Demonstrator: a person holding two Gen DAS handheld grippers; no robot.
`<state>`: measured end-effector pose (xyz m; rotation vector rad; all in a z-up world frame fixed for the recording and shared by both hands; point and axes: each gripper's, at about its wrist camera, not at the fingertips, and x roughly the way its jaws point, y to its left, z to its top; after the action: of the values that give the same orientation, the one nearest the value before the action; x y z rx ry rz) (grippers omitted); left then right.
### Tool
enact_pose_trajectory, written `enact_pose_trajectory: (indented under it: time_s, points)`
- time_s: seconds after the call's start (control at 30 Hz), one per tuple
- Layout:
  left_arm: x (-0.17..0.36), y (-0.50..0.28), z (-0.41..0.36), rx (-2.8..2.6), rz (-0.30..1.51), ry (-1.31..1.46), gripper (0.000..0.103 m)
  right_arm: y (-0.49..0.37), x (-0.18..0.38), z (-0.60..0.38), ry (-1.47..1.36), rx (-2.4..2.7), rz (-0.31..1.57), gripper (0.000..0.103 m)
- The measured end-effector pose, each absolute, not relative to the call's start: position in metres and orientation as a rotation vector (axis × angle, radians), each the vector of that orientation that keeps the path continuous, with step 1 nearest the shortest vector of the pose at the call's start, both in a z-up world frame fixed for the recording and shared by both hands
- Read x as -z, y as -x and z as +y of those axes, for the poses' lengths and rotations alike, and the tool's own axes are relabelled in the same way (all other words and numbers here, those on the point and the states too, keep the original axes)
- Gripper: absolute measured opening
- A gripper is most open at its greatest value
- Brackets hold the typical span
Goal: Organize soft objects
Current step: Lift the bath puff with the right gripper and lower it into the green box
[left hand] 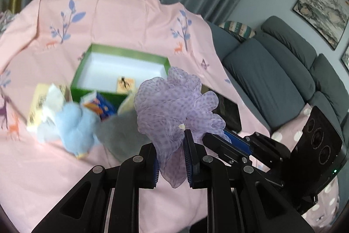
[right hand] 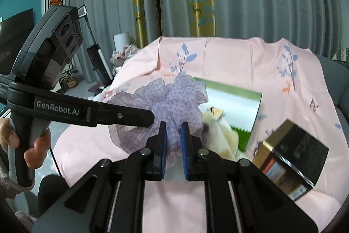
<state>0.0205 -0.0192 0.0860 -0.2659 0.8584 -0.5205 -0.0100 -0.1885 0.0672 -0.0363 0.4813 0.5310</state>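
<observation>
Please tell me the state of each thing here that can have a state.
Purple scarf: lifted, bunched, pinched by both grippers.
Left gripper: shut on the scarf.
Right gripper: shut on the scarf.
Green box: open, nearly empty.
Blue plush toy: lying on the pink sheet.

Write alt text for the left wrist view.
The left tongs pinch a ruffled lilac dotted cloth above a pink sheet. Behind sit an open green box and a blue plush toy; the right tongs also grip the cloth.
</observation>
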Motion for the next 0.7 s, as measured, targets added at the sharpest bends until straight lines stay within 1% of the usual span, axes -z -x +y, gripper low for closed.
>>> enact_pose_trajectory:
  time_s: [0.37,0.7]
  points:
    - [-0.098,-0.094,-0.028,0.453,0.847,0.236,0.019,-0.047,-0.079,-0.176,0.018,-0.475,0.452,0.011]
    - [-0.07,-0.149,-0.038,0.431,0.91,0.237,0.019,-0.105,-0.056,-0.179,-0.025,-0.437,0.55,0.011]
